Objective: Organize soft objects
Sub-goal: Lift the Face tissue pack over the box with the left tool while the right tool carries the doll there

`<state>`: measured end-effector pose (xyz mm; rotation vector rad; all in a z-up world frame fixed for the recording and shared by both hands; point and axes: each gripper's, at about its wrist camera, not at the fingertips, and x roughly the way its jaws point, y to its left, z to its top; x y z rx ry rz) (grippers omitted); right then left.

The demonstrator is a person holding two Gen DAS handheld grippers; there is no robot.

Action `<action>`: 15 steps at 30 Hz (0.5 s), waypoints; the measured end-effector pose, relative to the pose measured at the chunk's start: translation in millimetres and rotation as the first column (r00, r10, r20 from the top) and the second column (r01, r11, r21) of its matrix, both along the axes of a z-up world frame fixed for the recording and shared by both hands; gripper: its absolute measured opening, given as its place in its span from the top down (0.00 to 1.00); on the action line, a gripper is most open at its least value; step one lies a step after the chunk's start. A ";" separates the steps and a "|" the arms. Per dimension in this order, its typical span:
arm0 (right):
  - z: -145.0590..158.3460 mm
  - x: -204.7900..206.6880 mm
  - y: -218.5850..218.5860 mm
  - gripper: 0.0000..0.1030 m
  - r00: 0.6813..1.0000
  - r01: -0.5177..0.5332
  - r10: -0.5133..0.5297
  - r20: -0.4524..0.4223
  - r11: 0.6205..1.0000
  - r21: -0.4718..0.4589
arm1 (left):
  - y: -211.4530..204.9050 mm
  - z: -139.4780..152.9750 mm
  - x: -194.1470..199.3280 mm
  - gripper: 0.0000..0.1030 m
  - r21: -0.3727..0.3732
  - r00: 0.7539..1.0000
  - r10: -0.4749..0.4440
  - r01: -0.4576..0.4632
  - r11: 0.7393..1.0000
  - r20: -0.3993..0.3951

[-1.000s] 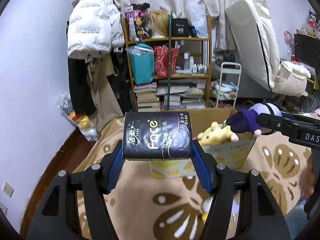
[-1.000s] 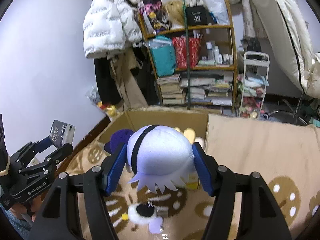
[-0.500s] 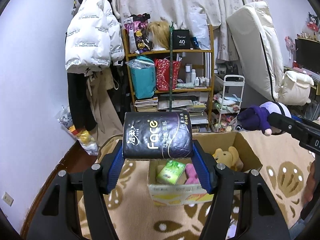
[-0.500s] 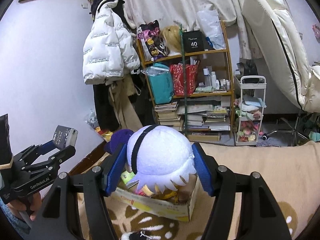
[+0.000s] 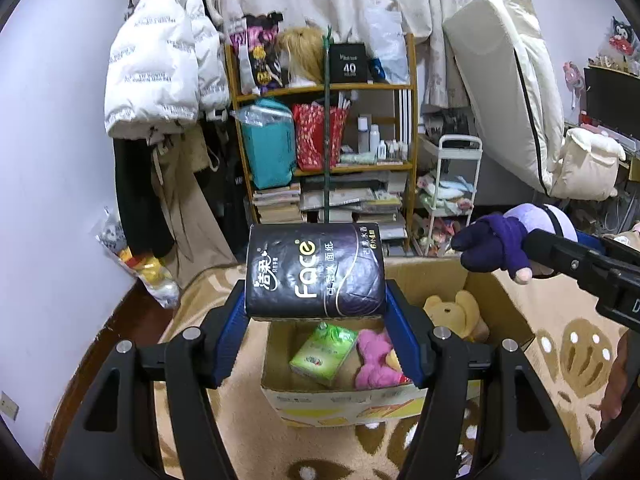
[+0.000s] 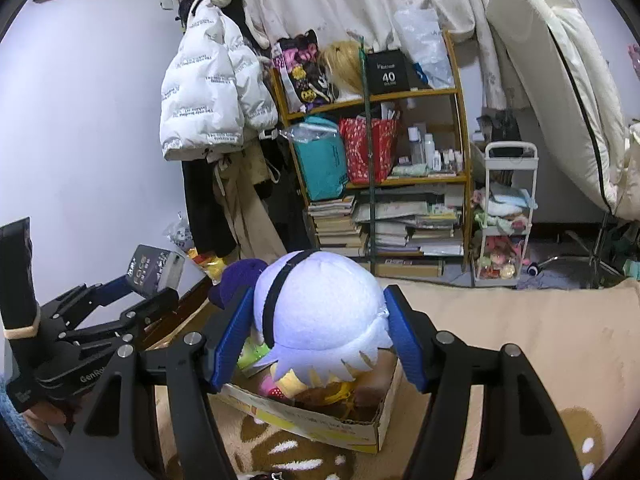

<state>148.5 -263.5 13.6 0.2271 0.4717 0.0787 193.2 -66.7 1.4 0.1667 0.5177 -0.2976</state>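
Observation:
My left gripper (image 5: 316, 312) is shut on a black tissue pack (image 5: 316, 274) and holds it above the near edge of an open cardboard box (image 5: 486, 280). The box holds a green tissue pack (image 5: 324, 348), a pink plush (image 5: 376, 360) and a yellow bear plush (image 5: 454, 312). My right gripper (image 6: 318, 340) is shut on a pale lilac plush with a purple hand (image 6: 320, 304), held above the box (image 6: 320, 424). The plush (image 5: 504, 242) and the right gripper also show at the right of the left wrist view. The left gripper with its pack (image 6: 154, 270) shows at the left of the right wrist view.
The box stands on a beige patterned rug (image 5: 568, 340). A wooden shelf (image 5: 324, 152) full of books and bags stands behind, with a white jacket (image 5: 160, 64) hanging at its left, a small white cart (image 5: 448, 196) and a leaning mattress (image 5: 508, 88) at its right.
Both grippers have risen and drawn back from the box, each still holding its object. The inside of the box has come into view below them.

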 end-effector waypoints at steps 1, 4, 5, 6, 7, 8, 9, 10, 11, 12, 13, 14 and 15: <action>-2.6 2.0 -1.3 0.33 1.000 0.000 0.001 -0.006 1.000 0.007 | 0.2 -3.6 1.8 0.38 0.002 1.000 -0.001 0.001 1.000 -0.009; -11.5 6.3 -3.2 0.33 1.000 -0.005 0.006 -0.025 1.000 0.017 | -1.1 -11.8 6.9 0.38 0.006 1.000 -0.002 0.002 1.000 -0.030; -13.4 7.7 -3.6 0.33 1.000 -0.007 0.007 -0.030 1.000 0.017 | -1.4 -13.3 7.9 0.38 0.006 0.999 -0.002 0.002 1.000 -0.036; -15.6 8.3 -3.9 0.33 0.999 -0.008 0.008 -0.033 1.000 0.016 | -1.1 -15.2 9.5 0.38 0.004 0.999 -0.003 0.004 1.000 -0.044; -18.0 9.0 -4.5 0.33 0.999 -0.009 0.009 -0.037 1.000 0.016 | -1.3 -16.8 11.0 0.38 0.002 0.999 -0.006 0.006 1.000 -0.053; -20.0 10.1 -5.2 0.33 0.999 -0.011 0.012 -0.042 1.000 0.018 | -1.7 -18.4 12.1 0.38 0.002 0.998 -0.006 0.007 1.000 -0.058; -21.6 10.3 -5.1 0.33 0.999 -0.012 0.013 -0.044 1.000 0.018 | -2.3 -19.6 11.9 0.38 0.003 0.998 -0.006 0.007 1.000 -0.061; -23.1 10.3 -5.2 0.33 0.999 -0.013 0.014 -0.046 1.000 0.016 | -2.4 -21.0 12.6 0.38 0.007 0.998 -0.007 0.008 1.000 -0.063; -24.4 11.1 -5.6 0.33 0.999 -0.015 0.015 -0.050 1.000 0.014 | -3.3 -21.7 13.6 0.38 0.010 0.998 -0.007 0.008 1.000 -0.065; -25.5 11.0 -5.8 0.33 0.999 -0.015 0.016 -0.051 1.000 0.013 | -4.2 -23.2 13.8 0.38 0.013 0.998 -0.008 0.009 1.000 -0.068; -26.8 11.2 -6.3 0.33 0.998 -0.015 0.015 -0.054 1.000 0.013 | -5.4 -24.7 14.3 0.38 0.017 0.997 -0.010 0.011 1.000 -0.073; -28.2 12.3 -7.2 0.33 0.998 -0.015 0.016 -0.058 1.000 0.015 | -5.9 -25.7 14.4 0.38 0.019 0.997 -0.011 0.012 1.000 -0.075; -29.5 13.3 -7.8 0.33 0.998 -0.015 0.016 -0.061 1.000 0.015 | -6.6 -27.4 14.6 0.38 0.021 0.997 -0.012 0.013 1.000 -0.079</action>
